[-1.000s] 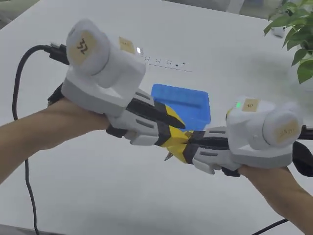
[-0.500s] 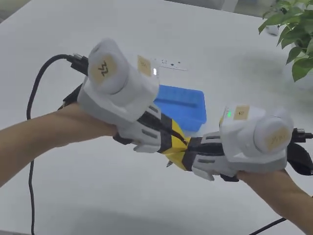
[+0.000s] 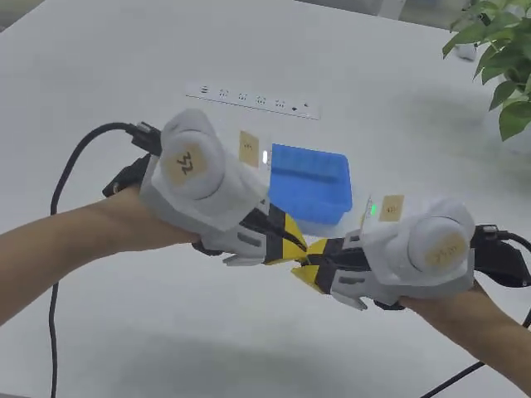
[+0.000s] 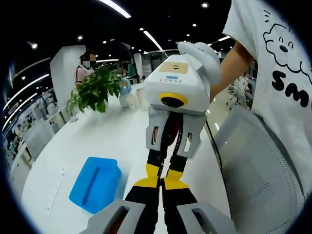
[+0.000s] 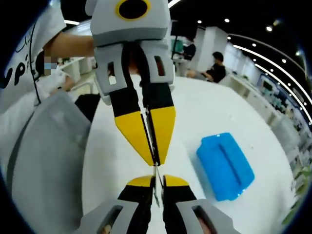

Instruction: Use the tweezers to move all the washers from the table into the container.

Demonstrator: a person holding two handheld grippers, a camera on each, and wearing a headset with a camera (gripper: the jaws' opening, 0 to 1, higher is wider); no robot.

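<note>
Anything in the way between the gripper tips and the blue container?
Nothing visible does. The left gripper and the right gripper, shut on the tweezers, meet tip to tip on the near side of the blue container; just bare white table lies between.

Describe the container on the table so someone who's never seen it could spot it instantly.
On the white table, look just beyond where the left gripper and right gripper meet tip to tip. The container is the shallow rectangular tray there, nearer than the white power strip. Only it is bright blue.
</note>
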